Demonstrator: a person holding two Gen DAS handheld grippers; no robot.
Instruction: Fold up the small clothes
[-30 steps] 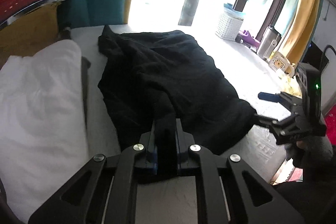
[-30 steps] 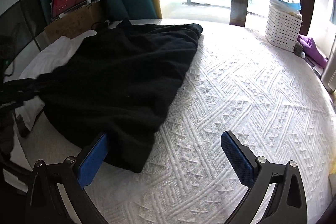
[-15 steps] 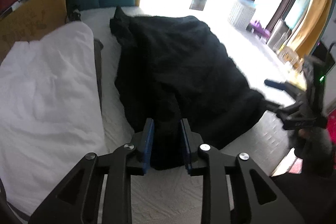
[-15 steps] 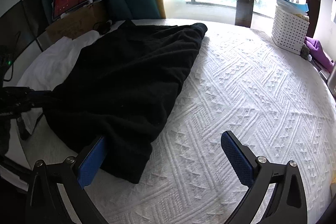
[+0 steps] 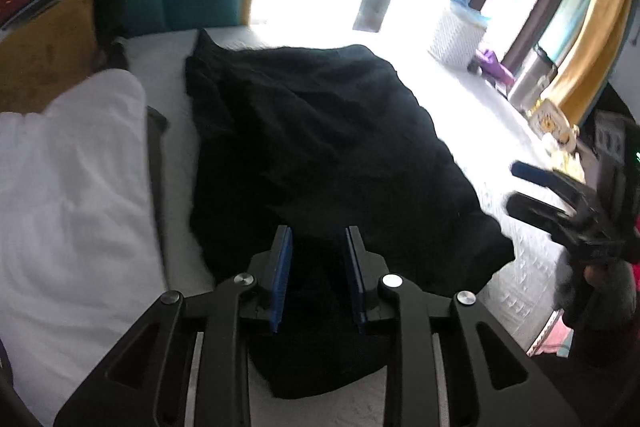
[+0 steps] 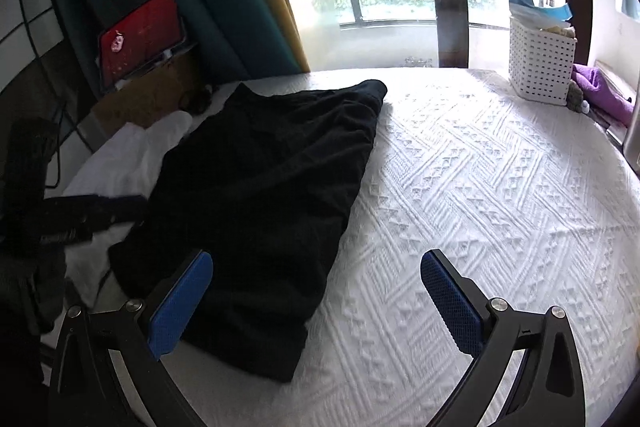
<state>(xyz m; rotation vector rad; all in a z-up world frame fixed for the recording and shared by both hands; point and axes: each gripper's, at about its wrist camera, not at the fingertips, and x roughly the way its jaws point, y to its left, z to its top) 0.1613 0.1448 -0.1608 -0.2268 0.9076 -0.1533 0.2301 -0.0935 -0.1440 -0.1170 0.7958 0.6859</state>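
A white bedspread with a raised woven pattern (image 6: 480, 187) covers the bed; spread flat on its left part lies a black fabric garment (image 6: 272, 187), beside a crumpled white cloth (image 5: 68, 195). A white perforated plastic basket (image 6: 540, 63) stands at the far edge. The left gripper (image 5: 318, 247) has its blue pads parted, the garment's near edge between them, not pinched. The right gripper (image 6: 316, 267) stands wide apart above the garment's near corner, holding nothing
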